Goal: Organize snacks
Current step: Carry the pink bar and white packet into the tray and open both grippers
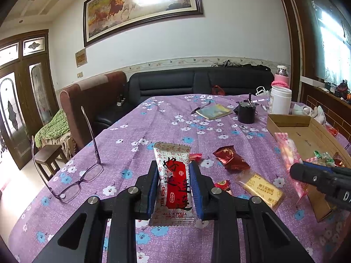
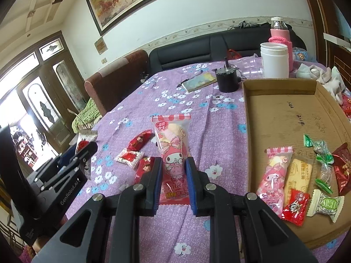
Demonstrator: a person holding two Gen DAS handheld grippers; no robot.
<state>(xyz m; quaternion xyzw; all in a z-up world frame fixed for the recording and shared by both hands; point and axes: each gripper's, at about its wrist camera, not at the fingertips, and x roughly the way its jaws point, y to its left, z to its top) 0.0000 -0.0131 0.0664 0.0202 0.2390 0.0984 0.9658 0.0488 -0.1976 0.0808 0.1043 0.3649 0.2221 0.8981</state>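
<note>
Snack packets are held in both grippers above the worktop: a white-and-red packet (image 1: pixel 174 179) is clamped by the left gripper (image 1: pixel 174 188), a pink cartoon packet (image 2: pixel 173 160) by the right gripper (image 2: pixel 173 182). Each should be carried level over the cardboard tray (image 2: pixel 283 114) at the worktop's right edge, lowered beside the sweets already lying there, then released.
</note>
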